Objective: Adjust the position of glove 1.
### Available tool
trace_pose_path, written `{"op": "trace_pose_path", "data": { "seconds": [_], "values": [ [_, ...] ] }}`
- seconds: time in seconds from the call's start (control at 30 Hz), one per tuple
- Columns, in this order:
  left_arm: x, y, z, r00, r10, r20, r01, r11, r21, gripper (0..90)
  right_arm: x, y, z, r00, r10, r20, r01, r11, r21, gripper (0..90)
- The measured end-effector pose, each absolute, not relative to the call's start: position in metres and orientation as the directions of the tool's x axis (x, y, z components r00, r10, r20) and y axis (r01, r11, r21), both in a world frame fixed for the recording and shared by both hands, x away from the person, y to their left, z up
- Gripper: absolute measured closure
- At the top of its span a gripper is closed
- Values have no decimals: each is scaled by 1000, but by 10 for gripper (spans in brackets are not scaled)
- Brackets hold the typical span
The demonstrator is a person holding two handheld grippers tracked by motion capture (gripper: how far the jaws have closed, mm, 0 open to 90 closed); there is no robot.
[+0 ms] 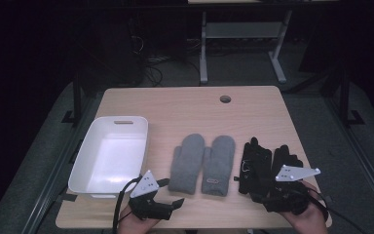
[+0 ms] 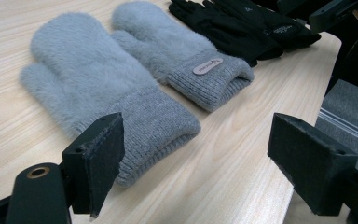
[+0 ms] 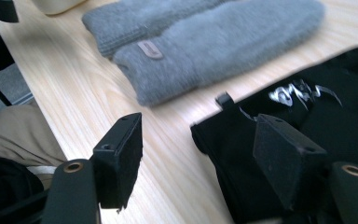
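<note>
Left gripper (image 1: 168,207) low at the near table edge, jaws spread wide, nothing between them, pointed toward the grey mittens (image 2: 121,79). Right gripper (image 3: 198,158) also gaping wide, empty, hovering over the cuff of the black gloves (image 1: 265,168). Mittens flat mid-table (image 1: 185,102), gloves just beside them on the right, white bin (image 1: 90,161) on the left.

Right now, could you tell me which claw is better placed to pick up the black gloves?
Right. The right claw sits open at the cuff end of the black gloves, with one jaw already over them in its own view. The left claw is open too, but nearer the grey mittens and the bin.
</note>
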State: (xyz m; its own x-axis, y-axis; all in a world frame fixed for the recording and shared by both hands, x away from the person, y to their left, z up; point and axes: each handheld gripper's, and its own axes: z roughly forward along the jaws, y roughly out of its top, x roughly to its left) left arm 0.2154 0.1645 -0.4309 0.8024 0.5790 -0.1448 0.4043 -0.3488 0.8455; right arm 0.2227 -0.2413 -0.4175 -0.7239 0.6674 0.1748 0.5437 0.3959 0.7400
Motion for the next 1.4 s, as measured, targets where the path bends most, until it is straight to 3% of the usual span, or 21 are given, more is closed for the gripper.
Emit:
{"op": "trace_pose_path", "data": {
  "seconds": [0.53,1.4],
  "values": [
    [214,165,-430,802,578,-150,405,-342,848,186,260,-210,-382,-775,614,147,534,514,671,304],
    [216,168,-429,800,579,-158,408,-333,850,185,307,-171,-367,-820,559,124,513,620,593,289]
  ]
}}
